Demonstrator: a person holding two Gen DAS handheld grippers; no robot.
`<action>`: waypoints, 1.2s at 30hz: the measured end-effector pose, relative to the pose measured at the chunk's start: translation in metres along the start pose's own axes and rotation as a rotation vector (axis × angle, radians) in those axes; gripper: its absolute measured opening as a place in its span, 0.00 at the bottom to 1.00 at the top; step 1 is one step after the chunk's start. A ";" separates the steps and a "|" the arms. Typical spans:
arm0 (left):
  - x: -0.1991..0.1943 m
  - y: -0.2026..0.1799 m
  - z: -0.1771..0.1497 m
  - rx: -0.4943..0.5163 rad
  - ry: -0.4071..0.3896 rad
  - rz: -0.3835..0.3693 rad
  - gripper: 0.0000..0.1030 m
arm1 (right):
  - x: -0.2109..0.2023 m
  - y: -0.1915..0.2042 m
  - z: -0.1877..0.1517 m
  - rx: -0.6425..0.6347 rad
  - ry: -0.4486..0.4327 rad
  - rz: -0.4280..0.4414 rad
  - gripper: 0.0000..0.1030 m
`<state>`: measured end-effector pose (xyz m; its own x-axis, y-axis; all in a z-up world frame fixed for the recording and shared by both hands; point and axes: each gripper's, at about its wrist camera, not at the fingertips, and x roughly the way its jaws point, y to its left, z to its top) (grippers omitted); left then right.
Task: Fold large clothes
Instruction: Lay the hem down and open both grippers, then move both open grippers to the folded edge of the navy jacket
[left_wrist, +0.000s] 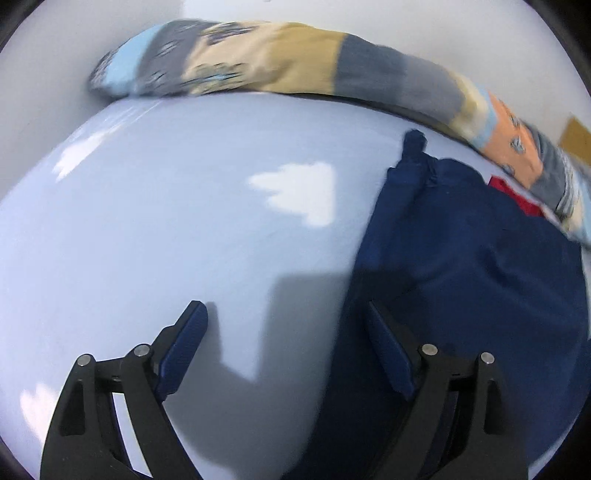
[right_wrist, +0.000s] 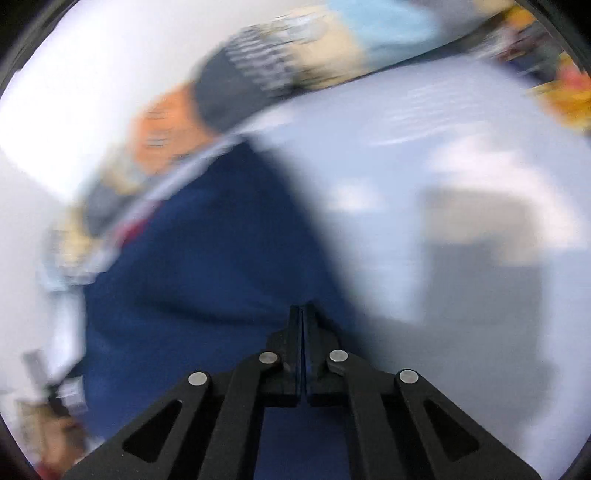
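A navy blue garment (left_wrist: 465, 266) lies on the pale blue table (left_wrist: 184, 221) at the right of the left wrist view, with a red patch (left_wrist: 517, 195) near its far edge. My left gripper (left_wrist: 286, 310) is open and empty above the table, its right finger over the garment's left edge. In the blurred right wrist view the same navy garment (right_wrist: 199, 266) fills the left and middle. My right gripper (right_wrist: 303, 308) is shut over the garment's right edge; whether cloth is pinched between the pads cannot be told.
A long patterned roll of cloth (left_wrist: 280, 59) in tan, grey, light blue and orange lies along the table's far edge against a white wall; it also shows in the right wrist view (right_wrist: 258, 74). Blurred colourful items (right_wrist: 554, 74) sit at the far right.
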<state>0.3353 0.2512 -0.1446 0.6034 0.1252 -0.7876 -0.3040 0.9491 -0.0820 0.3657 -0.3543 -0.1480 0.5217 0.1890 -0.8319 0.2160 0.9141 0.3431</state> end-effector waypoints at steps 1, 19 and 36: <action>-0.012 0.007 -0.007 -0.021 -0.012 -0.002 0.85 | -0.006 -0.007 -0.005 0.018 0.004 0.015 0.04; -0.196 -0.085 -0.119 0.061 -0.086 -0.052 0.85 | -0.114 0.102 -0.170 -0.005 0.113 0.353 0.30; -0.243 -0.112 -0.171 0.295 -0.310 -0.025 0.85 | -0.194 0.120 -0.210 -0.310 -0.090 0.250 0.46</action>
<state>0.0968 0.0646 -0.0479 0.8147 0.1389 -0.5630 -0.0894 0.9894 0.1147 0.1167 -0.2062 -0.0370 0.6000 0.3990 -0.6934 -0.1785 0.9116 0.3702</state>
